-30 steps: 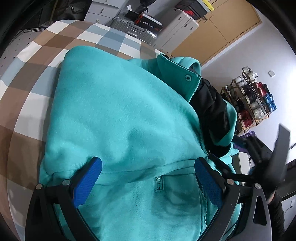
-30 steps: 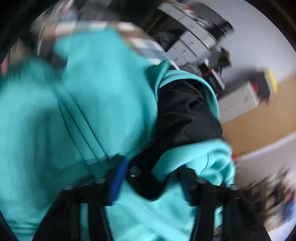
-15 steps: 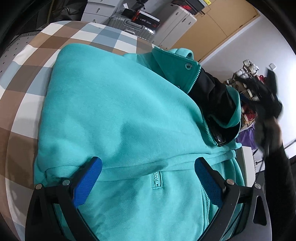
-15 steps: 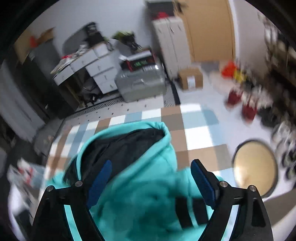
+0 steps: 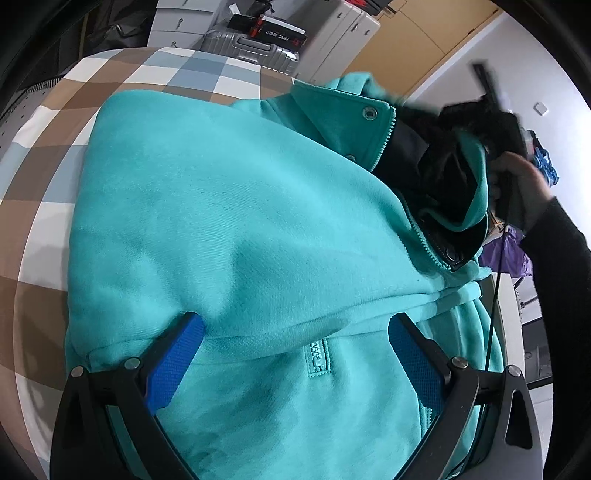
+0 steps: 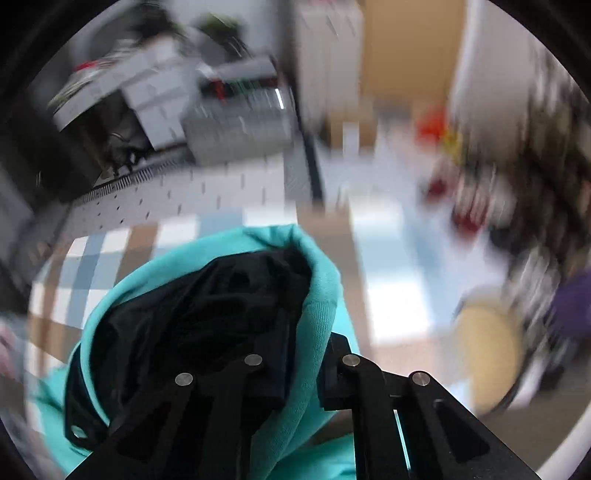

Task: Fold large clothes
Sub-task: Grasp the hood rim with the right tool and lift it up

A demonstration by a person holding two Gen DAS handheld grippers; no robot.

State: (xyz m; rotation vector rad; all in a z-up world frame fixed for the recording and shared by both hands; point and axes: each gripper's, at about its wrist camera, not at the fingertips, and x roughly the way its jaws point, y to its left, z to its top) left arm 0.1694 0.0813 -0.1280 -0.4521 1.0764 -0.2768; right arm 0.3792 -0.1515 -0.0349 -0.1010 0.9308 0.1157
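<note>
A teal zip jacket point(image 5: 240, 221) with a black lining lies on a brown, blue and white checked cloth point(image 5: 48, 155). My left gripper point(image 5: 295, 325) hovers open over its lower body, blue pads either side of a small chest zip point(image 5: 317, 360). At the right of the left wrist view a person's hand point(image 5: 524, 184) holds the blurred right gripper at the hood point(image 5: 480, 177). In the right wrist view my right gripper point(image 6: 310, 343) is closing its jaws on the hood's teal rim point(image 6: 317, 295), which is pinched between the fingers. The black lining point(image 6: 203, 314) bulges to the left.
Beyond the cloth's far edge stand a silver suitcase point(image 5: 251, 48), white cabinets point(image 5: 343, 33) and wooden doors point(image 5: 413, 48). A round beige stool point(image 6: 487, 350) and a purple bundle point(image 5: 517, 258) sit on the floor to the right. A cluttered shelf is blurred at the far right.
My right gripper left the jacket's front, swung round to the hood with its jaws wide, then closed on the hood's rim. The hood has lifted. The left gripper stayed put.
</note>
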